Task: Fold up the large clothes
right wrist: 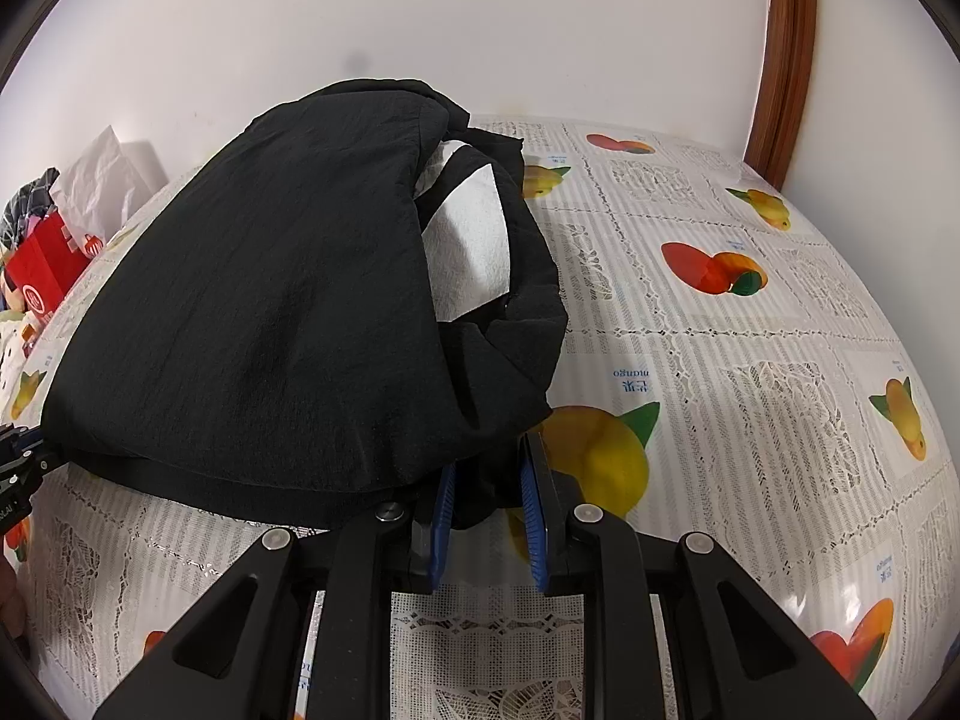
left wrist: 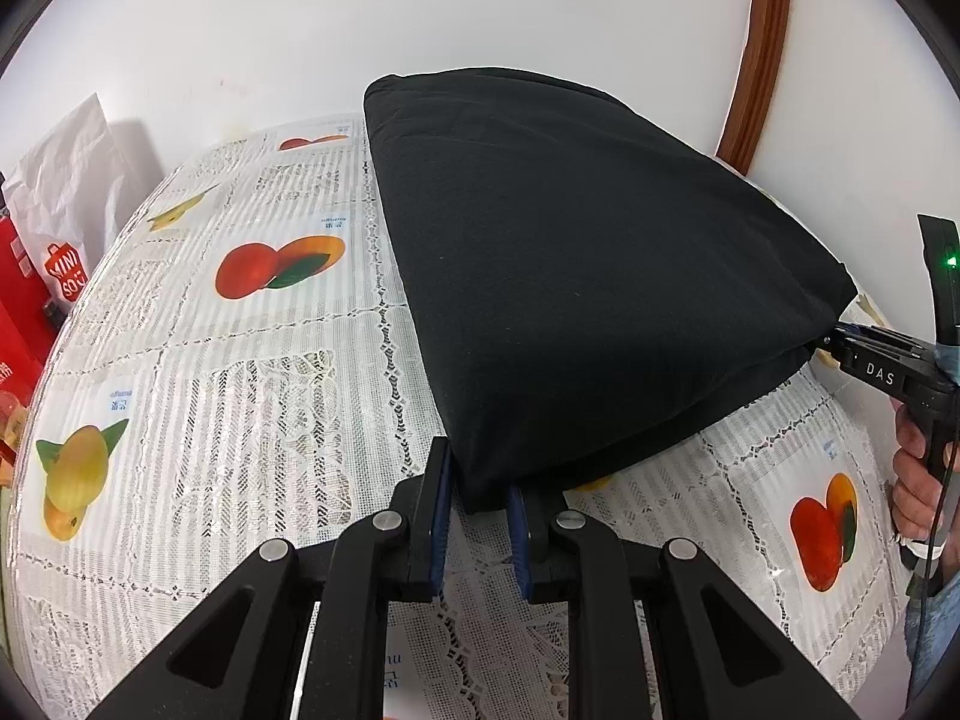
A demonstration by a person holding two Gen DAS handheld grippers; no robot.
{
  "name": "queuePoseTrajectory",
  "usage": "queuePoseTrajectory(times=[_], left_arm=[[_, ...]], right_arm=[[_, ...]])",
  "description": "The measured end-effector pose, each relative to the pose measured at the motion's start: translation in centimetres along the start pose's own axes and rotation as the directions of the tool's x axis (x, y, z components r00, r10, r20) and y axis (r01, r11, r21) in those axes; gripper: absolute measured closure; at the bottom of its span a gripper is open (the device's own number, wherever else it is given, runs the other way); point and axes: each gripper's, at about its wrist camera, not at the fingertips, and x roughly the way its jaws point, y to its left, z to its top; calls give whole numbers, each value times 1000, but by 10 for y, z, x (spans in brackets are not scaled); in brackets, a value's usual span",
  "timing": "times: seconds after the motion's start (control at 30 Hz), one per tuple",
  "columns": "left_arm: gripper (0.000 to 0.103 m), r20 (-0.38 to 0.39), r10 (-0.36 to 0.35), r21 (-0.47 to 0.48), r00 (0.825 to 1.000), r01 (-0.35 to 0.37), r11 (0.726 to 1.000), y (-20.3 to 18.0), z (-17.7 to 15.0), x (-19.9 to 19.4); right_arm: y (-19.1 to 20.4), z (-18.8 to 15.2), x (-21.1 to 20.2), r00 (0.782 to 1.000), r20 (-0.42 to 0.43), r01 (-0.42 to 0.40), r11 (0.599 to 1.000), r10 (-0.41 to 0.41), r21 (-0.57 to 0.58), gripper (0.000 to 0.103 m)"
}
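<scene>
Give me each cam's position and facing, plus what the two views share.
Left wrist: on the left gripper, angled down over the table at the black garment; its fingers, the right gripper and a hand show.
Right wrist: on the right gripper, angled down at the garment's white-lined side; left gripper at the edge.
Shared: garment, fruit-print tablecloth, wall.

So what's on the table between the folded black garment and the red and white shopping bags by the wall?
Nothing: in the left wrist view only bare fruit-print tablecloth lies between the black garment and the bags.

Red box (left wrist: 18,312) cut off at left edge; its print unreadable
</scene>
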Motion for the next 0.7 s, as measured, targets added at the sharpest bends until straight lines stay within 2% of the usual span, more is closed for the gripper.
queuePoseTrajectory(times=[0.37,0.47,0.53,0.7], left_arm=[[86,0,-2,0,1000,2,1000,0,0,0],[86,0,-3,-1,1000,3,1000,-1,0,0],[86,0,0,1,1000,0,1000,-1,0,0],[86,0,-4,-2,1000,4,1000,0,0,0]], right_arm=[[-5,1,1,1000,0,-4,1000,4,18,77],[-9,1,1,1000,-1,-10,999,10,38,72],[-13,0,0,1000,3,-2,998,2,60,64],[-24,-11,-18,999,24,-48,997,47,58,62]])
